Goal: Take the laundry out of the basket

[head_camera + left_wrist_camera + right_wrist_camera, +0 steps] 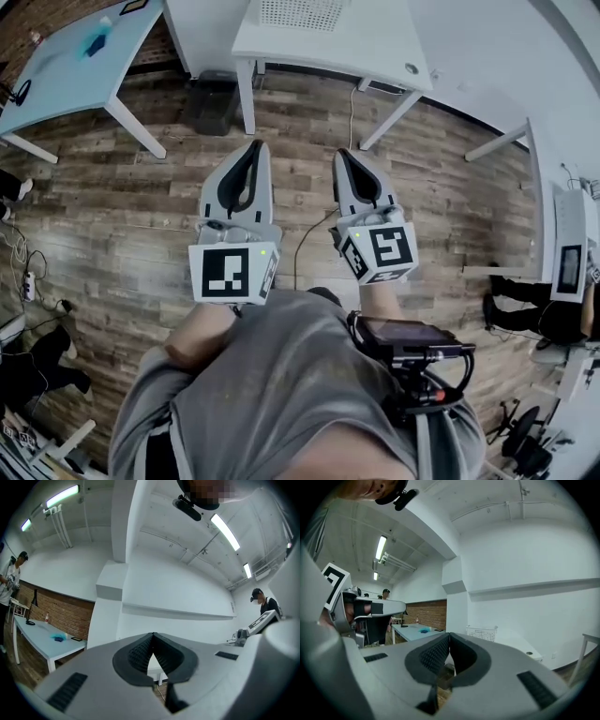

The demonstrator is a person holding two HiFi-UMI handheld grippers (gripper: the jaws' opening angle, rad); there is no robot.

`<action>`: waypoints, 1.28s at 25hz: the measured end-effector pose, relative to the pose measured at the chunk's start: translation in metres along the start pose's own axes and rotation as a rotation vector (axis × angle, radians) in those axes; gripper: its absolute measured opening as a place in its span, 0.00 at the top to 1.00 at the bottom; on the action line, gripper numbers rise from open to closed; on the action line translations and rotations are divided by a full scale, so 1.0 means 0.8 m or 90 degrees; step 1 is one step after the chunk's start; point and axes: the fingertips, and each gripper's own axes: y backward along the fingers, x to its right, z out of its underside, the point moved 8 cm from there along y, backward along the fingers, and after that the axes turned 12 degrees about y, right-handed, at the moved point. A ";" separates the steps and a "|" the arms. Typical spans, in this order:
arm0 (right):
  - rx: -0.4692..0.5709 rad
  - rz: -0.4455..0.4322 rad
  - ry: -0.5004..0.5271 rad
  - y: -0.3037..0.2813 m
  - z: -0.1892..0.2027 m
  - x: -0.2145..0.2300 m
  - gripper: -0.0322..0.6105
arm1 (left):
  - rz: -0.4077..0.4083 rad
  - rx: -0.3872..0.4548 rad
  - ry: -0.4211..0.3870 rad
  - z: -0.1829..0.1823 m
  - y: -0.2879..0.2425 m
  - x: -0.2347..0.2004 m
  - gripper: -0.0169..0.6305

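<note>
Both tongs are clenched on nothing; the left gripper (255, 148) and the right gripper (343, 155) are held side by side above the wooden floor (141, 216). Ahead of them, well apart, the white basket (300, 13) stands on a white table (375, 42). Its inside I cannot see.

The left tongs (254, 148) and the right tongs (343, 155) were held side by side above the wood-plank floor (112, 216). Each had its jaws together with nothing between them. Below them showed the person's grey shirt (281, 394). Ahead stood a white bench (375, 42) bearing what seemed to be a perforated white basket (300, 11), cut off by the frame's top edge. A dark box (214, 101) sat on the floor beside the bench's leg, and a pale blue bench (66, 66) stood at the left.
</note>
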 end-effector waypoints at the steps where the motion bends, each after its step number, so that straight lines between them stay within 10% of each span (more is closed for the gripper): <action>1: 0.000 0.001 0.002 -0.010 -0.002 -0.004 0.94 | 0.000 -0.001 0.003 0.000 -0.004 -0.011 0.96; 16: -0.034 0.032 0.020 -0.078 0.006 0.013 0.94 | 0.012 -0.035 0.036 0.018 -0.060 -0.068 0.96; 32: 0.013 0.063 -0.045 -0.204 0.044 0.162 0.94 | 0.029 -0.069 -0.036 0.028 -0.255 -0.064 0.96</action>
